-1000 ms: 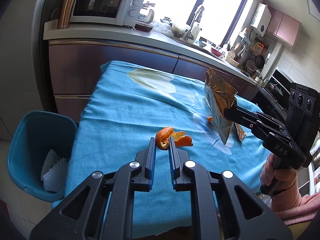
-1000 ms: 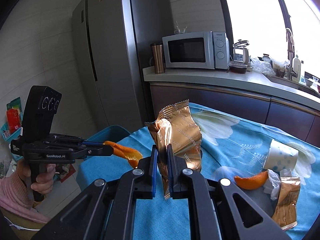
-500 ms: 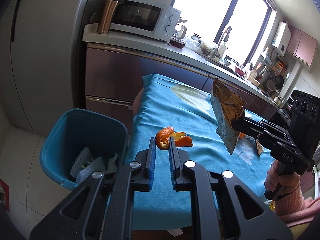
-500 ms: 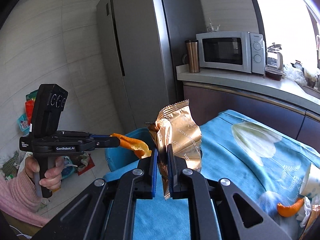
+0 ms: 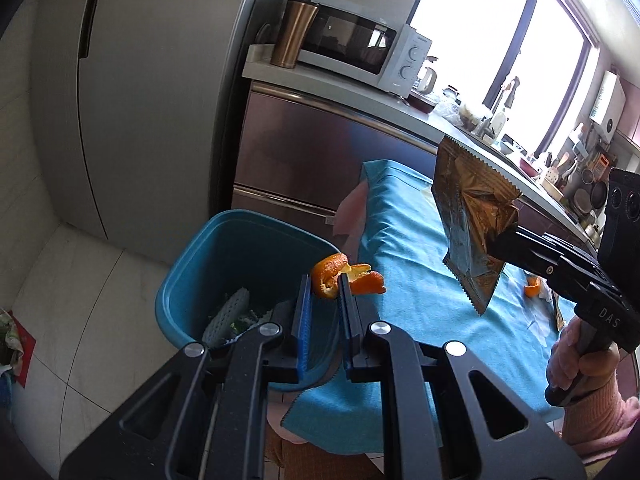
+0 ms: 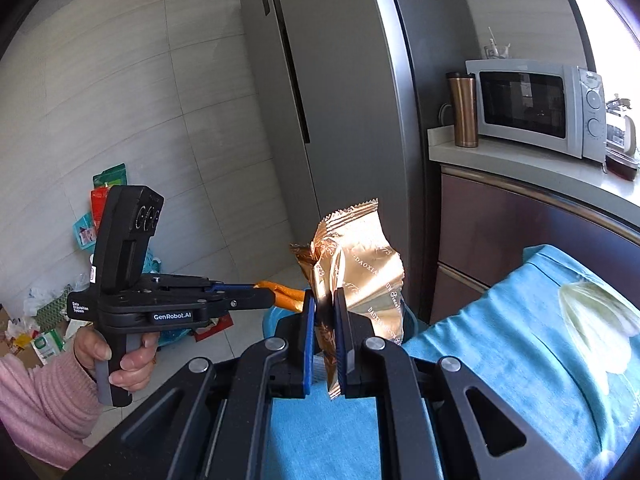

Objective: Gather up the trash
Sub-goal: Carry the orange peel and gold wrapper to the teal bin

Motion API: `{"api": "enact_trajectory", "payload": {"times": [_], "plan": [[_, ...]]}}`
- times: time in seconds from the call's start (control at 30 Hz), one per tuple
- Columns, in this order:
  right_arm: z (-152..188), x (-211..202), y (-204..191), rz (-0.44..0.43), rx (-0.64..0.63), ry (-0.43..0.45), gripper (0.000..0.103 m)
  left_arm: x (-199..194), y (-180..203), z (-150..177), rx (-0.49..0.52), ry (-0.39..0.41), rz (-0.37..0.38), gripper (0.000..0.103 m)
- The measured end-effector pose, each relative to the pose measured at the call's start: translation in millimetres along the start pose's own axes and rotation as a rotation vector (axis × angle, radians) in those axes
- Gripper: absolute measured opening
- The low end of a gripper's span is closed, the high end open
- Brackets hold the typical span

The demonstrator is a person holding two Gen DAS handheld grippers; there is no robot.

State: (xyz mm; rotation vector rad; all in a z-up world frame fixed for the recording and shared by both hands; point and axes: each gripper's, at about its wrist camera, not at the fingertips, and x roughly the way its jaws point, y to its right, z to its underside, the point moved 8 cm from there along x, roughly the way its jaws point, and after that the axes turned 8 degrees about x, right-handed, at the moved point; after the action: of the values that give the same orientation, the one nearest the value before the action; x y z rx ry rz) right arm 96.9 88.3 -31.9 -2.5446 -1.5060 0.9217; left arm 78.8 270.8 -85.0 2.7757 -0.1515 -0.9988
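Orange peel (image 5: 344, 278) clenched in left gripper (image 5: 323, 292), nearer, over teal bin (image 5: 224, 248) rim; gold wrapper (image 6: 356, 264) upright, pinched by right gripper (image 6: 323, 320), bin lying leftward.

Teal bin (image 5: 224, 248) mouth open w/ room above; table edge (image 5: 372, 208) crowds its right.

Your two views are daylit. The window (image 5: 492, 52) in your left view is blown out to pure white, and its glare washes your right view's right edge. Light glints off the wrapper (image 6: 360, 256). Fisheye distortion bends the fridge (image 6: 340, 100) and darkens the corners. Focus is mostly sharp; frame edges soften.
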Motion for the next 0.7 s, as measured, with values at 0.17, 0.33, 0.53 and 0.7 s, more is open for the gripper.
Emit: {"api": "enact_trajectory", "payload": {"times": [0.17,0.33,0.53,0.7], "plan": [[-3.6,23.2,-11.2,-0.038,-0.011,-0.035,0.008,6.2,-16.2,5.6,-0.026,-0.019,-0.035,0.013],[-2.6,47.2,-16.6,-0.065,-0.001,-0.077,0.008,15.9,-32.8,12.6,-0.053,-0.043,-0.054,0.013],[6.5,77.5,-17.7,-0.074,0.006,-0.144,0.008,29.2,-46.4,19.3,-0.082,-0.063,-0.073,0.013],[17.2,99.1,-14.8,-0.059,0.01,-0.193,0.008,44.6,-53.3,25.5,-0.098,-0.091,-0.082,0.013]]}}
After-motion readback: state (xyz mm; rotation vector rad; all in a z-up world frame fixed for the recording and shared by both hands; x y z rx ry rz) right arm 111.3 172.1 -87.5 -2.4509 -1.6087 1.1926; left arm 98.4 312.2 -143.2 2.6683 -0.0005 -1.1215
